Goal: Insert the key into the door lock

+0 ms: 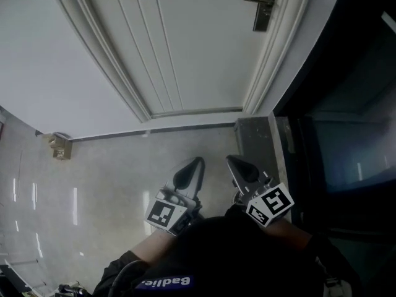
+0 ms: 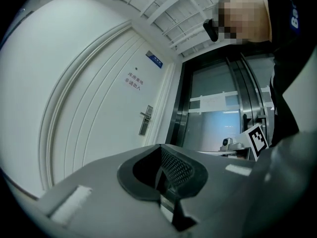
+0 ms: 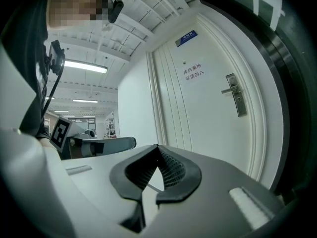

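The door (image 1: 185, 48) is white-painted, smooth and matt, with a dull metal lock plate (image 1: 265, 5) at the upper right of the head view. The floor (image 1: 111, 178) is glossy polished stone that mirrors lights. The left gripper (image 2: 161, 150) and right gripper (image 3: 158, 150) are matt grey plastic, their jaws lined in ribbed black. The glass door (image 2: 218, 118) is shiny, framed in metal.

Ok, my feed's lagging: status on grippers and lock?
Left gripper shut, right gripper shut, both short of the door. Door lock untouched, no key seen. Nothing in the way.
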### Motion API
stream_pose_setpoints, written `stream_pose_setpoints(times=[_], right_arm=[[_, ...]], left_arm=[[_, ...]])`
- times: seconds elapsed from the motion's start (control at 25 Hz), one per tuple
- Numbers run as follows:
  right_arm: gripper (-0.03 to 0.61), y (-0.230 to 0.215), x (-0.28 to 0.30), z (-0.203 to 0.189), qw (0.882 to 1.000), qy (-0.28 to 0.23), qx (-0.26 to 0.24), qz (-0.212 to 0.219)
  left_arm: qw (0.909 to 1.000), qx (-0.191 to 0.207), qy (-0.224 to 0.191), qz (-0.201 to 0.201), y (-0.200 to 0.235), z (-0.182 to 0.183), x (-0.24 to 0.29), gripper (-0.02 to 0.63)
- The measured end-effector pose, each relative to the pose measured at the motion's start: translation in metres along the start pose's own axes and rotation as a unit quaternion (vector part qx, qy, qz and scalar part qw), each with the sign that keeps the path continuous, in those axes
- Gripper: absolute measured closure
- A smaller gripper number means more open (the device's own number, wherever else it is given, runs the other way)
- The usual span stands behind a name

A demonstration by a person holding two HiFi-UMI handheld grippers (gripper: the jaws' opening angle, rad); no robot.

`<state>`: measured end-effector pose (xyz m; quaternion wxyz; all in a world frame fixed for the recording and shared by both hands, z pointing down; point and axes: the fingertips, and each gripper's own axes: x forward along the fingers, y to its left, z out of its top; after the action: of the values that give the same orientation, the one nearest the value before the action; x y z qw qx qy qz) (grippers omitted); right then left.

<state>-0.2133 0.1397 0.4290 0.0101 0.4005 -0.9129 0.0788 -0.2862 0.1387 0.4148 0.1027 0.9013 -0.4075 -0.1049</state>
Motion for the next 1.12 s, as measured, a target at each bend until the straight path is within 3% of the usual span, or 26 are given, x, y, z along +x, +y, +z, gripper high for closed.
stream_pose_setpoints(times=[0.2,0.44,0.6,0.88,1.12], right_arm=[[0.575,0.032,0.003,-0.008,1.0,0.017,0.0,-0.02],[0.575,0.041,-0.009,0.016,1.0,-0.009,-0.012,-0.025],[0.575,0.043,-0.026,0.033,0.999,-0.031,-0.026,-0.017],[0.575,0.019,-0.063,0.033,0.998,-0.05,-0.029,-0.007],[0.575,0.002,-0.075,0.028,0.998,-0.054,-0.02,0.013]], left_arm=[[0.9999,-0.009,0.007,-0.007,0.011,0.0,-0.032,0.598],[0.9999,-0.007,-0.003,-0.013,-0.004,0.023,-0.039,0.598],[0.9995,0.013,-0.007,-0.028,-0.032,0.034,-0.038,0.598],[0.9936,0.087,0.017,-0.07,-0.099,0.02,-0.005,0.598],[0.9935,0.086,0.042,-0.062,-0.118,0.002,0.016,0.598]])
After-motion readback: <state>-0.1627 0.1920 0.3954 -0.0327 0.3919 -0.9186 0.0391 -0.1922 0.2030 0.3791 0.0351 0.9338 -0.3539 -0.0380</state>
